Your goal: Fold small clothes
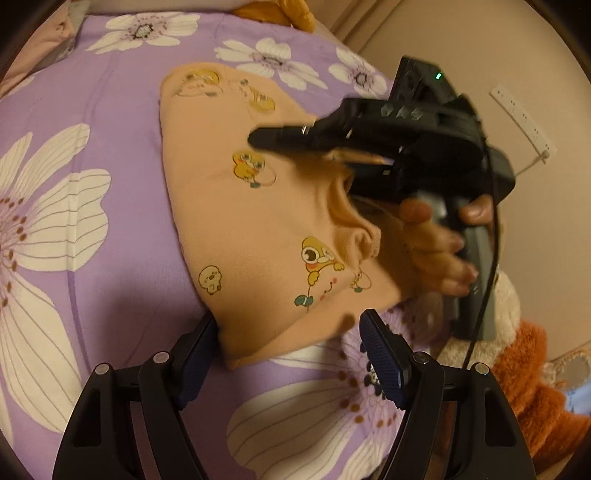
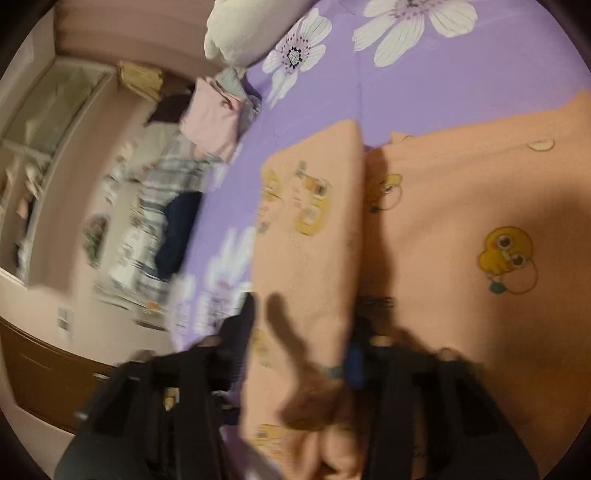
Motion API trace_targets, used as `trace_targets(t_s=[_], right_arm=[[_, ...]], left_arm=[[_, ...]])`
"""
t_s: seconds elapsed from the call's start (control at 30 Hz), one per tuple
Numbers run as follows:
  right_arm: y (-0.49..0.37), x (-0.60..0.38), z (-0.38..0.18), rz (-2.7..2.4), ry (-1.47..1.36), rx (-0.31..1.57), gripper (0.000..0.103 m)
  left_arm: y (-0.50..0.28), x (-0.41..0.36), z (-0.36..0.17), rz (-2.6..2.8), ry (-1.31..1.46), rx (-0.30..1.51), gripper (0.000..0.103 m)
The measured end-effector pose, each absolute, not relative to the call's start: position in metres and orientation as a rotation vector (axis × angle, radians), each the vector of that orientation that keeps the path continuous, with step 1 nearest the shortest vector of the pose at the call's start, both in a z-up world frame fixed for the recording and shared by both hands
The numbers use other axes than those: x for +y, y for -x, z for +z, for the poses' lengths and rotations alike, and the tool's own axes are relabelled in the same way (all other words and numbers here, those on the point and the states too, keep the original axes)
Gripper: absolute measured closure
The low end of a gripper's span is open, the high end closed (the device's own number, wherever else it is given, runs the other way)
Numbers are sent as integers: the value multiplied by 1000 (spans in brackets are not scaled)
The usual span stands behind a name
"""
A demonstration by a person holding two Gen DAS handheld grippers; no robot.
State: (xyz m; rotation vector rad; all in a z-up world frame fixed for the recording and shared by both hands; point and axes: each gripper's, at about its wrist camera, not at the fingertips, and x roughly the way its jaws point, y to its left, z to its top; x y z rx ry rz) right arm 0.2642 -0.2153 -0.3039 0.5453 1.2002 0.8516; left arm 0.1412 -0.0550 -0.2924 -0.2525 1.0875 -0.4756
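A peach garment (image 1: pixel 240 221) printed with yellow cartoon ducks lies flat on the purple bedspread (image 1: pixel 92 147). My left gripper (image 1: pixel 291 343) stands open astride its near corner; the left finger touches the cloth's edge and the right finger is clear of it. My right gripper (image 1: pixel 306 157), held by a hand (image 1: pixel 439 254), reaches in from the right and has a raised fold of the cloth bunched in its jaws. In the blurred right wrist view a long flap of the garment (image 2: pixel 310 240) runs up between the fingers of that gripper (image 2: pixel 299 343), which is shut on it.
An orange and cream plush toy (image 1: pixel 535 369) lies at the bed's right edge. A pile of folded pink and grey clothes (image 2: pixel 214 118) sits at the far side of the bedspread (image 2: pixel 406 74), with a white cushion (image 2: pixel 240 26) behind it. Beyond the bed are a floor and shelves (image 2: pixel 55 129).
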Motion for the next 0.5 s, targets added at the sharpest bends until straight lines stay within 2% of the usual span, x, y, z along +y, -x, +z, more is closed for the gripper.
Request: trace_targets(t_s=[0.03, 0.07, 0.1, 0.37, 0.5], right_arm=[[-265, -216, -306, 844, -548, 1201, 77], [-266, -219, -308, 835, -567, 1196, 88], [-265, -223, -309, 825, -588, 1180, 92], [-241, -270, -258, 852, -667, 940, 93], [-235, -305, -254, 770, -648, 894, 92]], left_arm=[[-140, -56, -293, -469, 242, 1084, 29], [-137, -58, -293, -461, 226, 1078, 29], [-136, -61, -293, -447, 206, 1066, 29], [-122, -91, -293, -310, 87, 1036, 29], [-121, -91, -294, -266, 107, 1032, 29]])
